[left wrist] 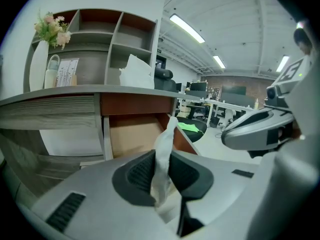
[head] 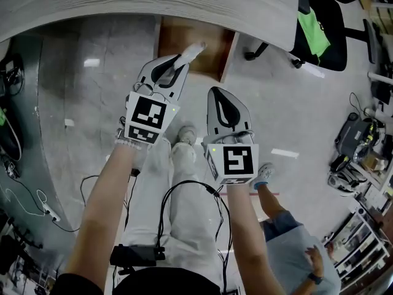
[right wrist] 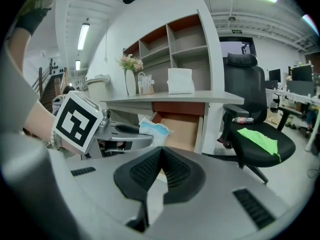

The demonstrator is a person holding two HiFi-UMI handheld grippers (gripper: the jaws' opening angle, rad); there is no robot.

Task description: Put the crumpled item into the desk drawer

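Though pinching crumpled item (head: 194, 50) in left gripper (head: 181, 61) near front edge of open desk drawer (head: 212, 57), not yet inside. Right gripper (head: 219, 94): pressed together, empty. Left to do: lower, release.

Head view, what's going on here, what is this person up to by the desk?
A person stands in front of a desk whose drawer is pulled open, with a tool in each hand. The left tool is clamped on a crumpled white item and holds it out toward the open drawer; it is not yet let go. The right tool is closed and empty, beside the left one.
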